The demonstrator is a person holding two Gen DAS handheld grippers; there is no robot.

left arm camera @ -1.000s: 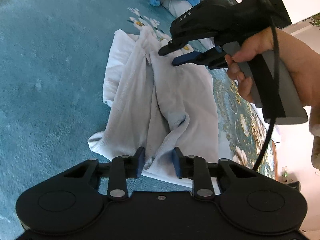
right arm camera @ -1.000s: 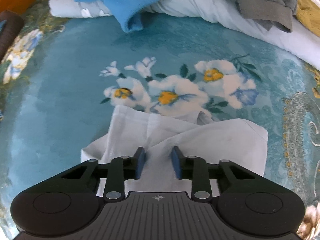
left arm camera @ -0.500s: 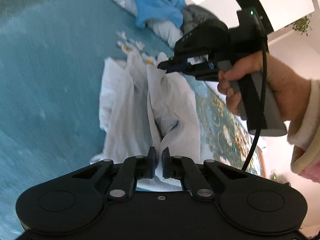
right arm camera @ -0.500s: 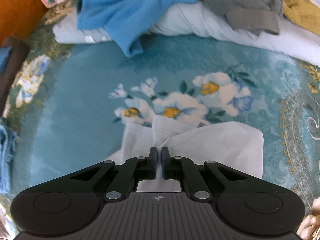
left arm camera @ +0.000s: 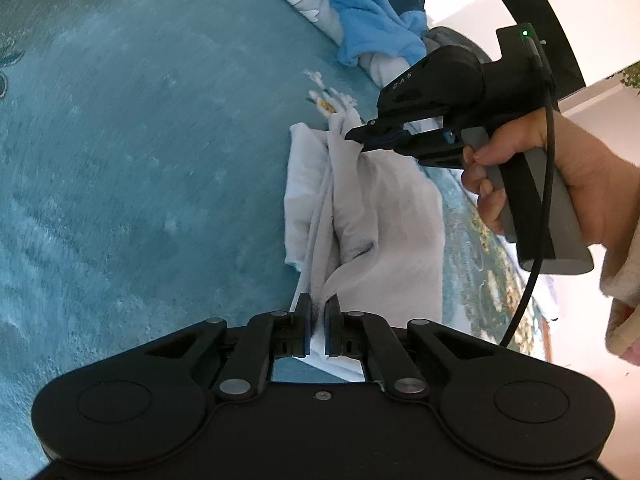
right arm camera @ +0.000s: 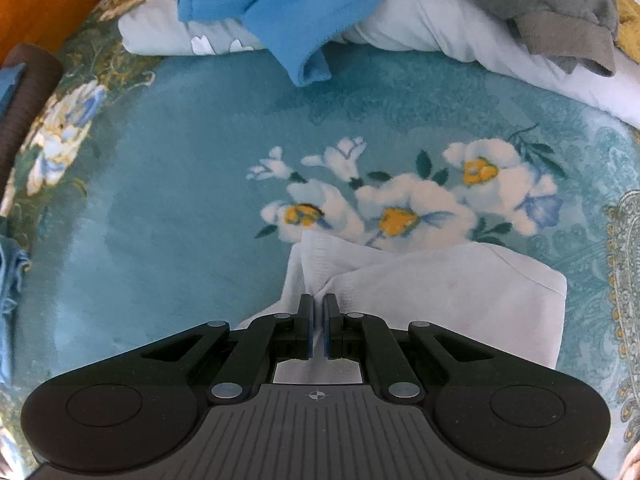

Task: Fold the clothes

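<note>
A white garment (left arm camera: 384, 220) lies partly bunched on a teal flowered blanket (left arm camera: 140, 160). My left gripper (left arm camera: 318, 312) is shut on the garment's near edge, with cloth pinched between its blue pads. In the left wrist view my right gripper (left arm camera: 360, 138), held by a hand (left arm camera: 560, 168), is shut on the garment's far edge and lifts it off the blanket. From the right wrist camera, my right gripper (right arm camera: 319, 312) shows a fold of the white garment (right arm camera: 440, 300) clamped between its pads.
A pile of clothes lies at the far end of the blanket: a bright blue fleece (right arm camera: 288, 4), a pale grey garment (right arm camera: 440, 32) and a dark grey one (right arm camera: 560, 4). Denim cloth (right arm camera: 10, 280) sits at the left edge. An orange surface (right arm camera: 36, 4) is at the top left.
Both grippers closed on the white garment's edges, one at each end. The cloth between them has risen and drawn into a taut ridge, and both hands shifted across the blanket.
</note>
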